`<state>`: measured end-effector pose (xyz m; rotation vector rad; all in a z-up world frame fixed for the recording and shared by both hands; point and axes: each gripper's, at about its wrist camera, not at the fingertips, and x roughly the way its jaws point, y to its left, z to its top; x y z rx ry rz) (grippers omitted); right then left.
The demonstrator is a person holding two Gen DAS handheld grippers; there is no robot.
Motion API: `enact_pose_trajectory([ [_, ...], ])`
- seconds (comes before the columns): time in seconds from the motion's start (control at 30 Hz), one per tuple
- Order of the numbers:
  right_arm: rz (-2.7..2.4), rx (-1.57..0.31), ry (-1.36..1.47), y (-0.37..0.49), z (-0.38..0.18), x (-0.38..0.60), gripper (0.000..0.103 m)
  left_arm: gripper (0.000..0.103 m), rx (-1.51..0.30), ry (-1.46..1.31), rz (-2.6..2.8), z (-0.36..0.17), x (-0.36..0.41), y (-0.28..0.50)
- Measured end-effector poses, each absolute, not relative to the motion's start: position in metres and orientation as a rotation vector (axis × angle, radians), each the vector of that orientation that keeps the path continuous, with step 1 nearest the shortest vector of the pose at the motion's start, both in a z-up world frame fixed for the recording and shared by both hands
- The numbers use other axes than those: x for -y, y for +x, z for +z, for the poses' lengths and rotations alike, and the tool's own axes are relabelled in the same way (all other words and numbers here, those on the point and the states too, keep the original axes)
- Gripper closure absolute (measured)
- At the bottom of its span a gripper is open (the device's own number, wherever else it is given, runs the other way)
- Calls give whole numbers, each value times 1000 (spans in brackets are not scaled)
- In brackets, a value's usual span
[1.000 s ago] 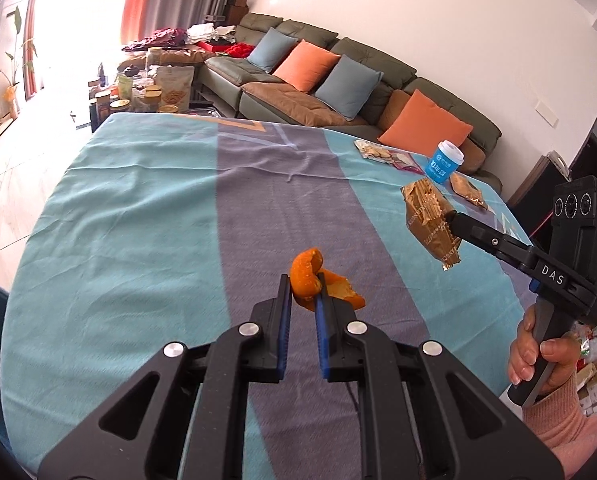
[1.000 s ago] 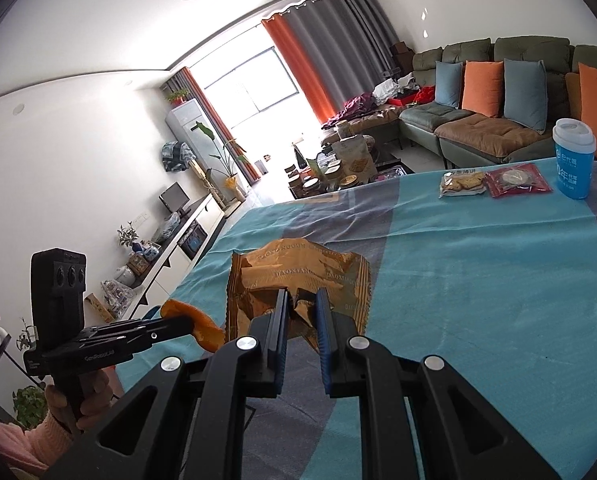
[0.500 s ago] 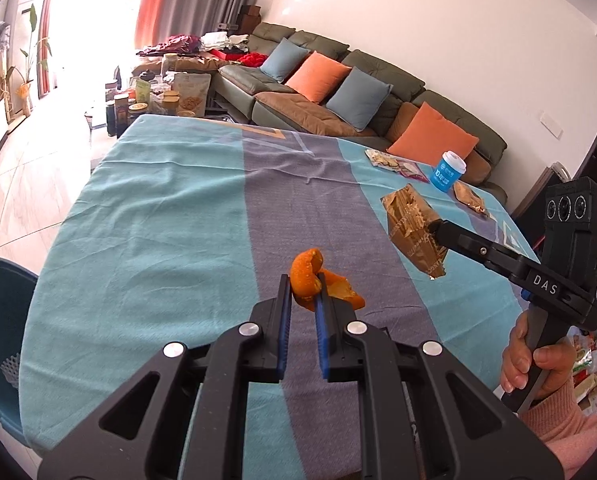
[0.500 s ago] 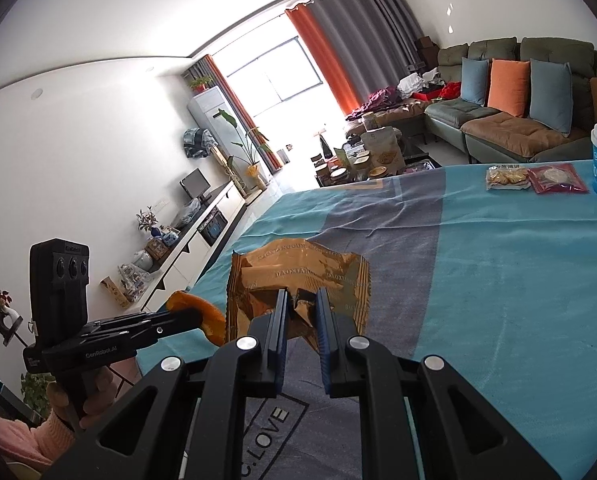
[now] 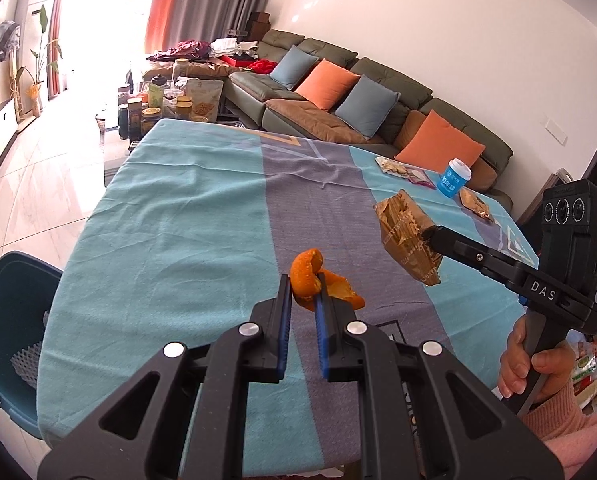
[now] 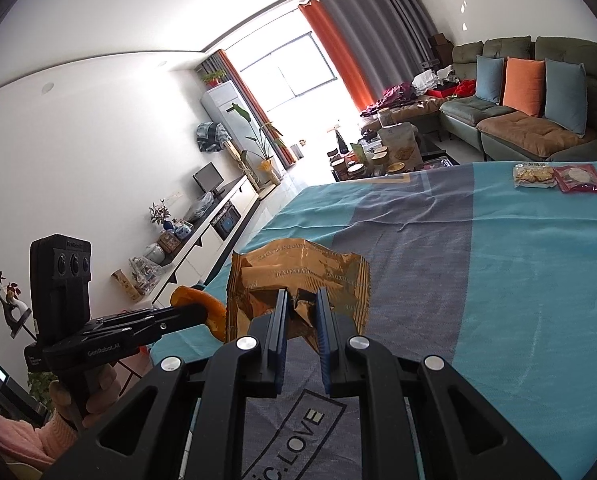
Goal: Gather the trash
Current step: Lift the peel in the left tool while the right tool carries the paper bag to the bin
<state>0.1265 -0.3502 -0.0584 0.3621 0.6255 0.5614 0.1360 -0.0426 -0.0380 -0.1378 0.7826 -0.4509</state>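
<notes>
My left gripper (image 5: 301, 292) is shut on a curled piece of orange peel (image 5: 306, 276), held above the near side of the table with the teal and grey cloth (image 5: 178, 220). In the right wrist view the same peel (image 6: 202, 306) sticks out of the left gripper (image 6: 202, 312) at the lower left. My right gripper (image 6: 301, 306) is shut on a crumpled gold-brown snack wrapper (image 6: 298, 272), also lifted off the cloth. From the left wrist view that wrapper (image 5: 408, 240) hangs to the right, clamped in the right gripper (image 5: 428, 234).
A dark teal bin (image 5: 6, 320) stands on the floor left of the table. On the far right of the cloth lie snack packets (image 5: 404, 169), a blue cup (image 5: 454, 178) and another packet (image 5: 474, 204). A sofa (image 5: 338, 92) with cushions lies behind.
Both grippers have drawn back and to the left with their loads; the table looks farther off and the teal bin has come into the left wrist view.
</notes>
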Motion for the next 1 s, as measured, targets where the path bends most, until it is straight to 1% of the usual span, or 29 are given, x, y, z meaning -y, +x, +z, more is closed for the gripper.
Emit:
enact_pose_trajectory([
  [1.0, 657, -646, 344, 134, -55, 307, 91, 91, -763, -167, -384, -28, 6, 118],
])
